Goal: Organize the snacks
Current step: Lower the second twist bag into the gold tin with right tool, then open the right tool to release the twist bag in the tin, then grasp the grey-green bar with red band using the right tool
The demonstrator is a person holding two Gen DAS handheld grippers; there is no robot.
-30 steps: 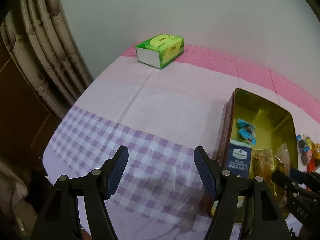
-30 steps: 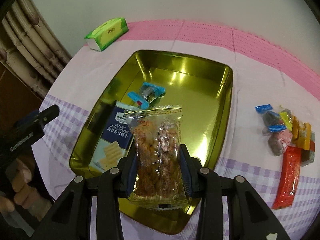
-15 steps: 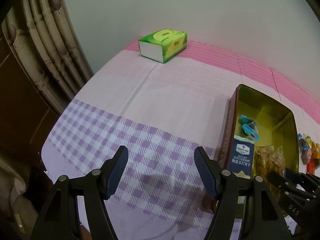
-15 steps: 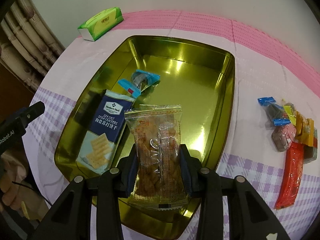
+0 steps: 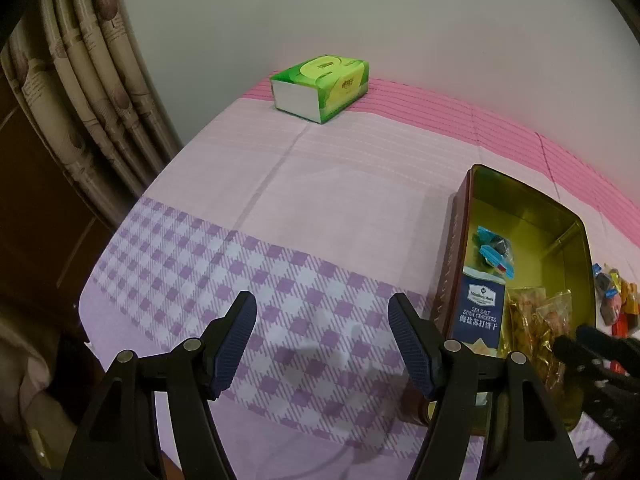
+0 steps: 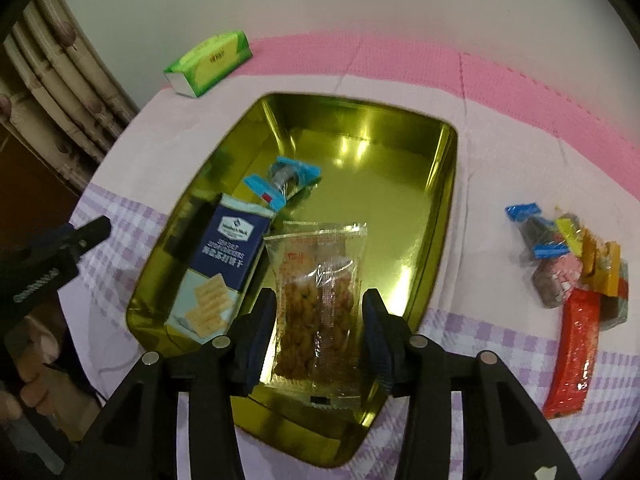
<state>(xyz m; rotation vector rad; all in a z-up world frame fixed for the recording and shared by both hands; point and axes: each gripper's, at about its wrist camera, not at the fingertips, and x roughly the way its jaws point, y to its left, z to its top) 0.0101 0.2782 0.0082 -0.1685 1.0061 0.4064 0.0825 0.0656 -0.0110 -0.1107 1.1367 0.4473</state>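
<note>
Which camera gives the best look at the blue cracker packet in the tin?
The right wrist view: the cracker packet lies fully visible in the gold tin. The left wrist view shows the packet partly hidden.

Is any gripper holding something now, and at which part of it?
Nothing is held. The right gripper has just been opening; its pads stand off the snack packet between them. The left gripper is open and empty.

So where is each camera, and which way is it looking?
Left wrist: rides the left gripper, tilted down at the checked cloth; its empty open fingers show.
Right wrist: rides the right gripper, looking down into the gold tin; its jaws have just been opening around the snack packet; a hand shows too.
Both see the tin, the cracker pack and the green tissue box.
</note>
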